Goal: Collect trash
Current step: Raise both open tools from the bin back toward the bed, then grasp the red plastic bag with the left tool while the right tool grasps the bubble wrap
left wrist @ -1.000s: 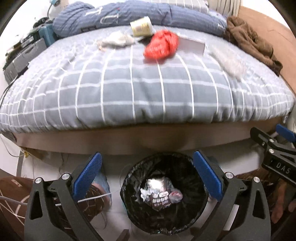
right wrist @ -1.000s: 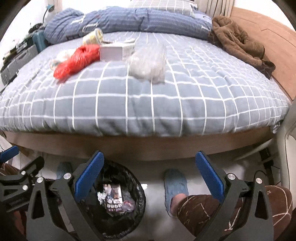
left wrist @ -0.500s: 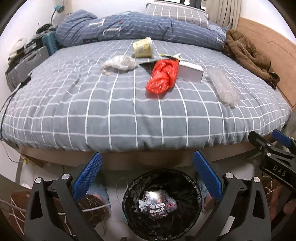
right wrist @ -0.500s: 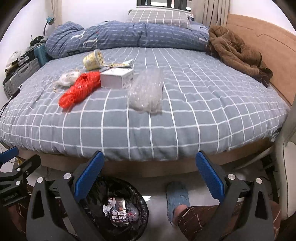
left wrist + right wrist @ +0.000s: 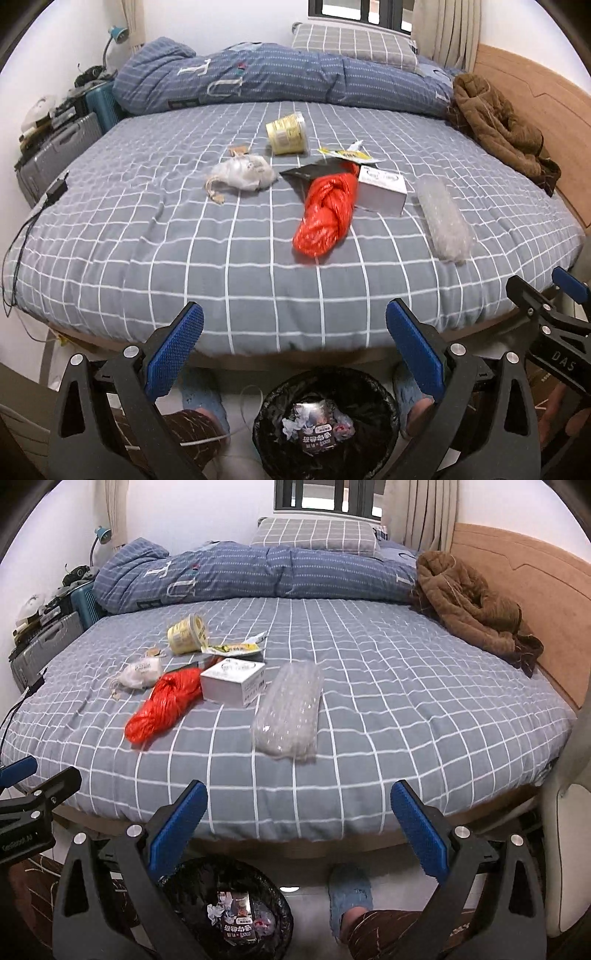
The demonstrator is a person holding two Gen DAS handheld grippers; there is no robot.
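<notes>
While trash litters the bed (image 5: 229,258), both claws (left (image 5: 294,350), right (image 5: 299,827)) gape empty.

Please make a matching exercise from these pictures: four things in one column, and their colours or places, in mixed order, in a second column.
Things:
1. plastic bag
2. small box
3. jacket
4. trash bin

Descriptions:
A. brown, by the headboard
B. on the floor, black liner
C. red, on the bed
D. white, beside the red bag

Pairs: 1-C, 2-D, 3-A, 4-B
</notes>
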